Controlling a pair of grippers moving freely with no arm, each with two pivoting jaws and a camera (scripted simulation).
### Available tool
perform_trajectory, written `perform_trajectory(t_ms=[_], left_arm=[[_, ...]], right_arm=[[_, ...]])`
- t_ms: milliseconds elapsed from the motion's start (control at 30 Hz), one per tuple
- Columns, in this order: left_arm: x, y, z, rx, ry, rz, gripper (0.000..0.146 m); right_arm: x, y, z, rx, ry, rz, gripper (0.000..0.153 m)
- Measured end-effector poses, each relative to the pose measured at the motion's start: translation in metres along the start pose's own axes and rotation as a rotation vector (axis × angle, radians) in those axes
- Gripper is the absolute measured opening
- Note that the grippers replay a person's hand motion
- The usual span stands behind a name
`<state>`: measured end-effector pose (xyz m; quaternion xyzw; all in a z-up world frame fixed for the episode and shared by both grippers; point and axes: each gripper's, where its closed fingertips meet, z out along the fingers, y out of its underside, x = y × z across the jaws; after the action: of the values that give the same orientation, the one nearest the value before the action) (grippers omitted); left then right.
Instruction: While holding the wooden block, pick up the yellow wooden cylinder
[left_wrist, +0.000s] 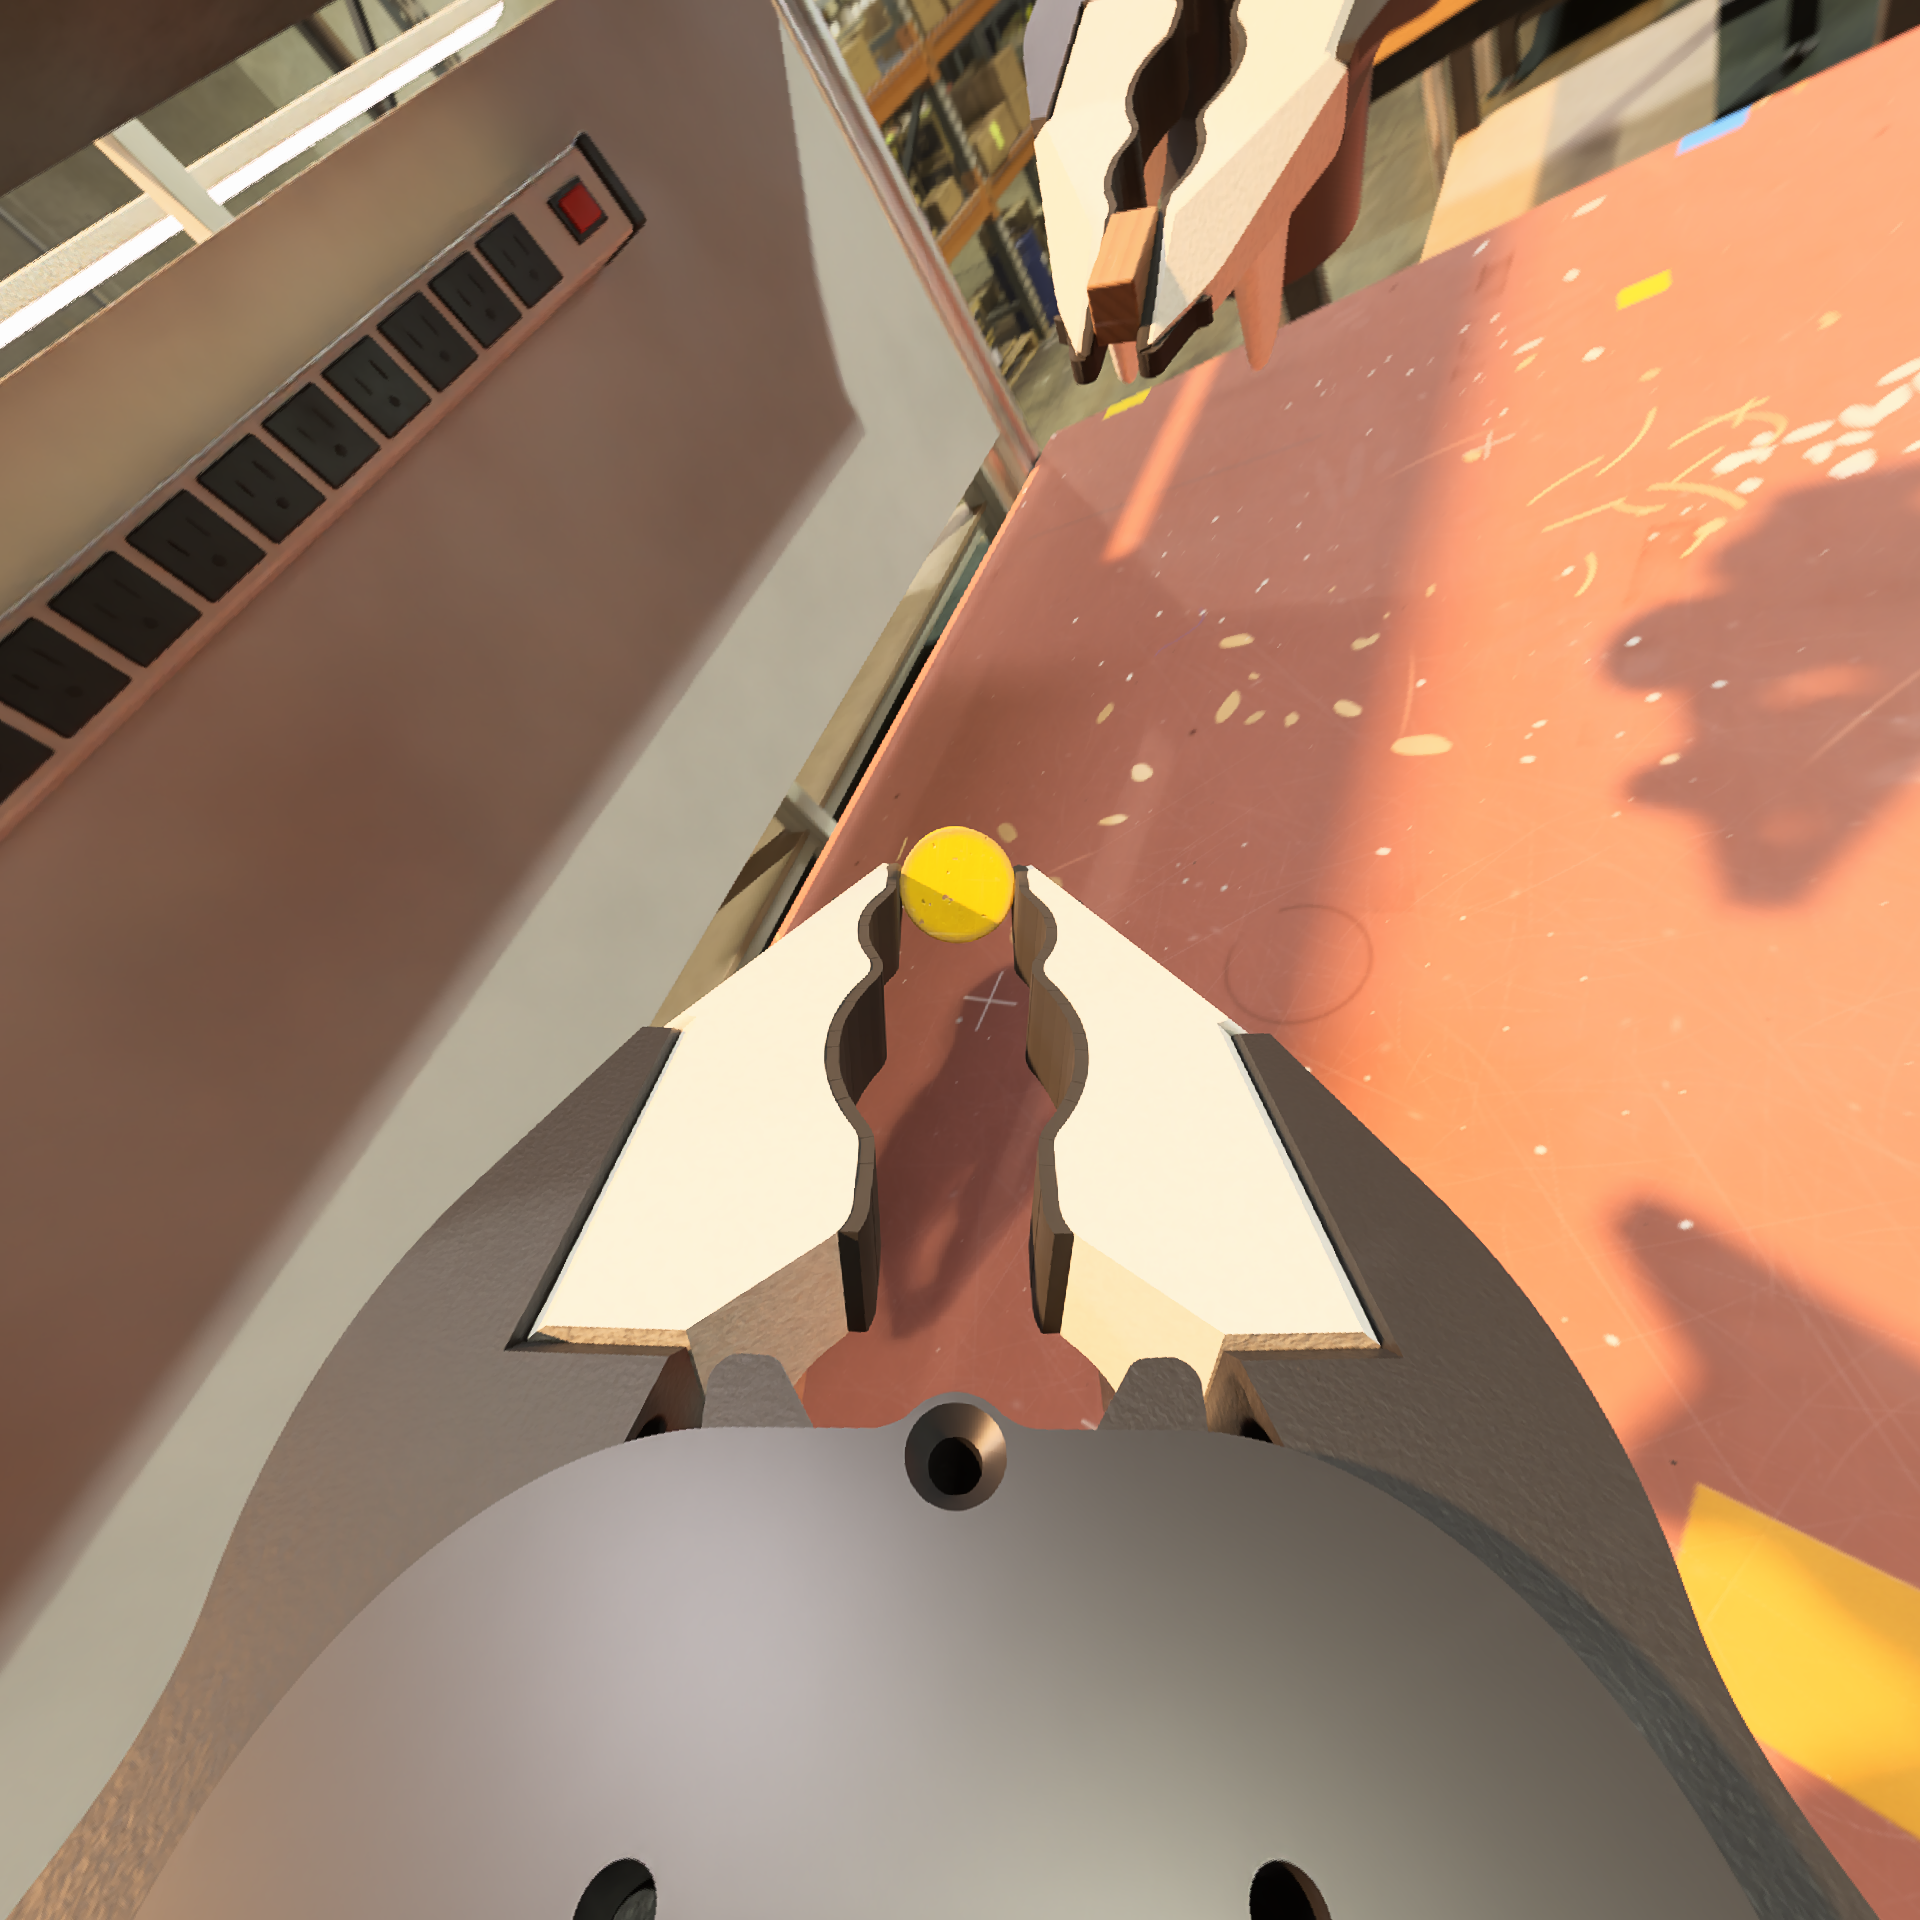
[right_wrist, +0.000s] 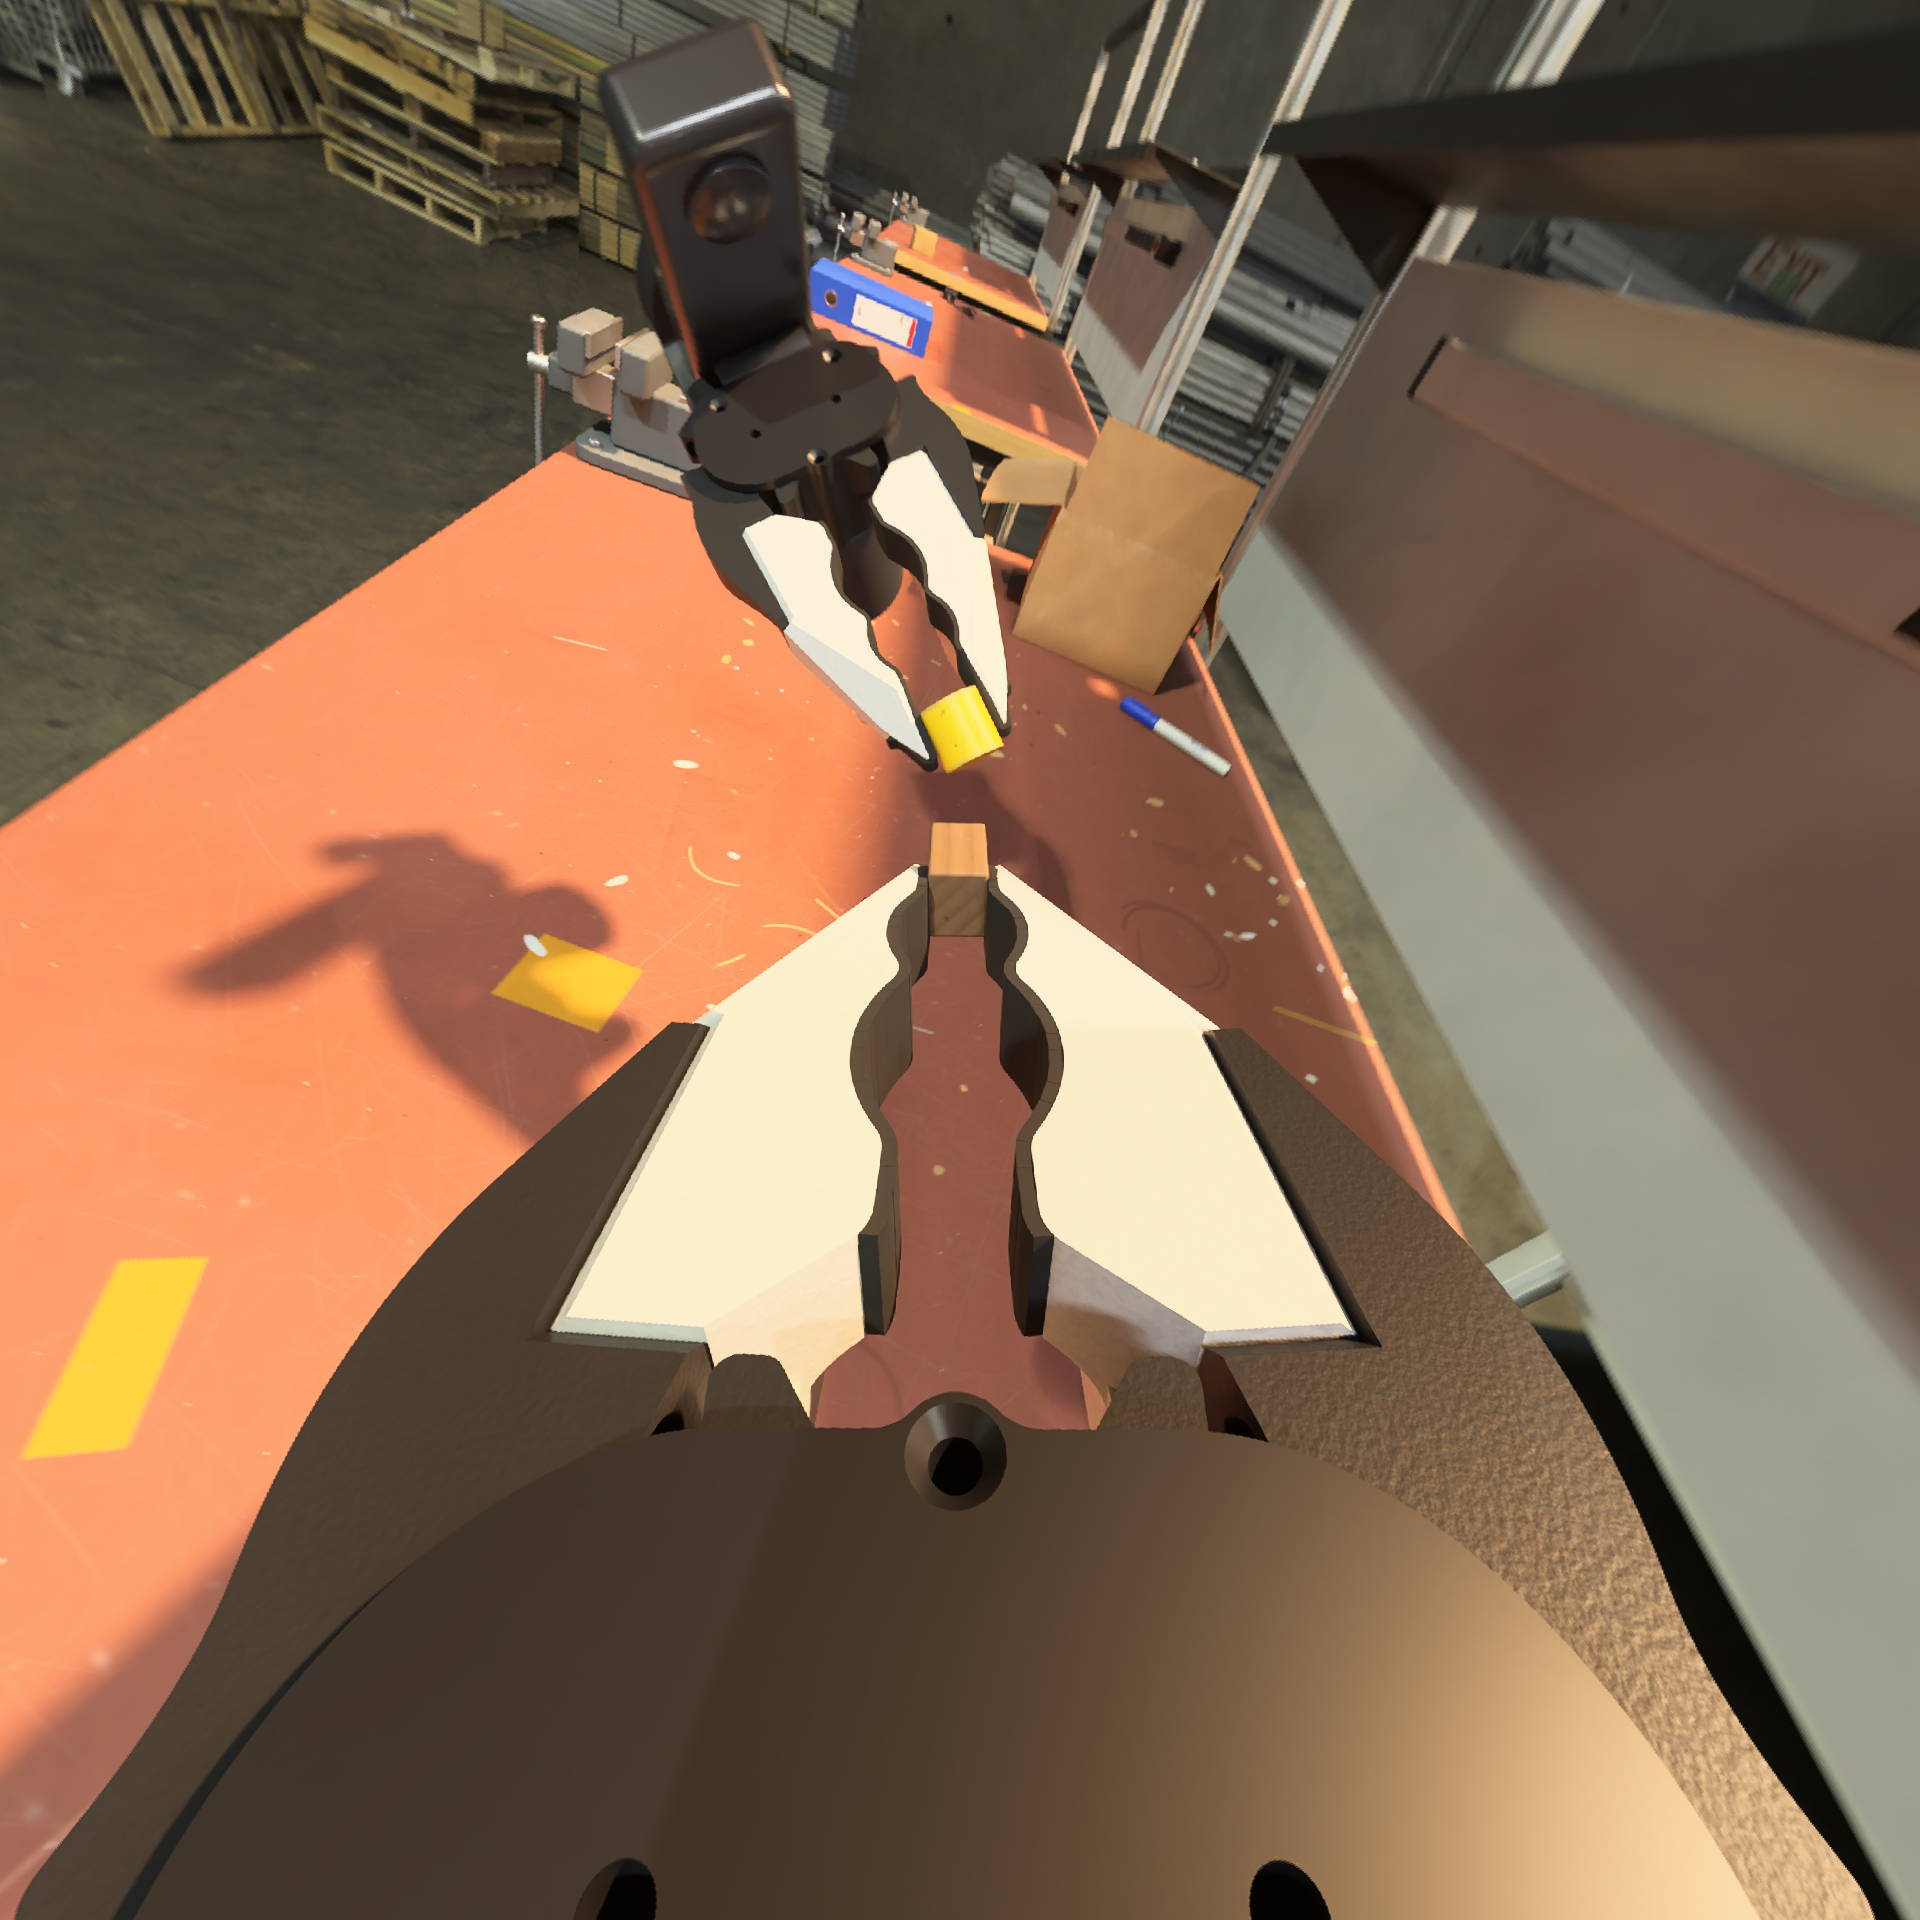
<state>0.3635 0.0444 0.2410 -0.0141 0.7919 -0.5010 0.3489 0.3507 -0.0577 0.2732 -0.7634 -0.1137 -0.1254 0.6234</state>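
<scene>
The yellow wooden cylinder (left_wrist: 954, 878) sits between the fingertips of my left gripper (left_wrist: 956, 906), which is shut on it. In the right wrist view the left gripper (right_wrist: 961, 740) holds the cylinder (right_wrist: 961, 727) tilted, just above the orange table (right_wrist: 416, 727). My right gripper (right_wrist: 957, 883) is shut on the small wooden block (right_wrist: 957, 899) and holds it above the table, a short way in front of the cylinder. In the left wrist view the right gripper (left_wrist: 1122, 348) with the block (left_wrist: 1120, 272) hangs at the top, facing mine.
A cardboard box (right_wrist: 1132, 561) and a blue marker (right_wrist: 1174, 736) lie near the table's back edge. A vise (right_wrist: 613, 405) and a blue binder (right_wrist: 873, 307) are farther off. A back panel with a power strip (left_wrist: 312, 436) runs along the table. Yellow patches (right_wrist: 566, 982) mark the surface.
</scene>
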Motion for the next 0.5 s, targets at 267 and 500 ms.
perform_trajectory(t_ms=[267, 500], left_arm=[[-0.002, 0.012, 0.004, -0.167, -0.065, 0.086, 0.021], [0.004, 0.02, 0.007, -0.227, -0.018, 0.048, 0.021]], right_arm=[[0.005, 0.015, 0.003, -0.074, -0.013, 0.168, 0.009], [0.001, 0.021, 0.004, -0.129, -0.011, 0.039, 0.009]])
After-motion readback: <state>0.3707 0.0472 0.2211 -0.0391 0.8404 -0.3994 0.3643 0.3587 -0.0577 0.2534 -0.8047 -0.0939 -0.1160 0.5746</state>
